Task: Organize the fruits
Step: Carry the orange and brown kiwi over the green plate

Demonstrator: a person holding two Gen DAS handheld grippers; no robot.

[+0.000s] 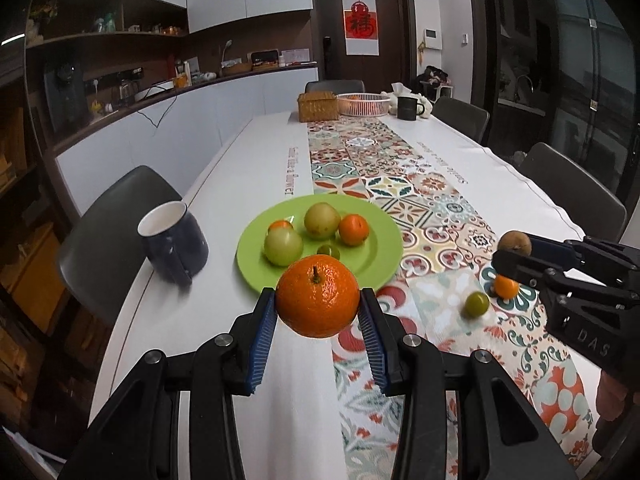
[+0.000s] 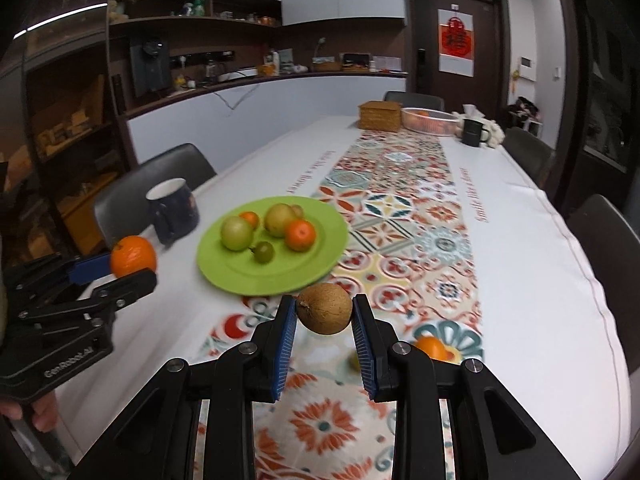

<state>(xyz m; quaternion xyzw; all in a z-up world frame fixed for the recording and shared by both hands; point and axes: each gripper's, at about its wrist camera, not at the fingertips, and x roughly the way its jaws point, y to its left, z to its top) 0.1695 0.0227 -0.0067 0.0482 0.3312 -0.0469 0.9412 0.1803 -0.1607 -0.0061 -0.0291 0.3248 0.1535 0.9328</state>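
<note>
The left gripper [image 1: 318,306] pinches a large orange [image 1: 318,295] across its widest part, the green plate [image 1: 384,256] lying just ahead. The right gripper [image 2: 324,314] pinches a brown kiwi [image 2: 325,308] likewise. Both fruits are probably light, round and yielding, so a gentle squeeze across the middle suits them.

Black linkages, ribbed blue fingers [image 1: 262,344], silver screws.

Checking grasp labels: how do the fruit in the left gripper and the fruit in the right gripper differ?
The left gripper holds a glossy orange mandarin, stem up. The right gripper holds a dull brown kiwi, its end turned sideways toward a pad. Both are clamped between blue pads, off the table, near the green plate.
</note>
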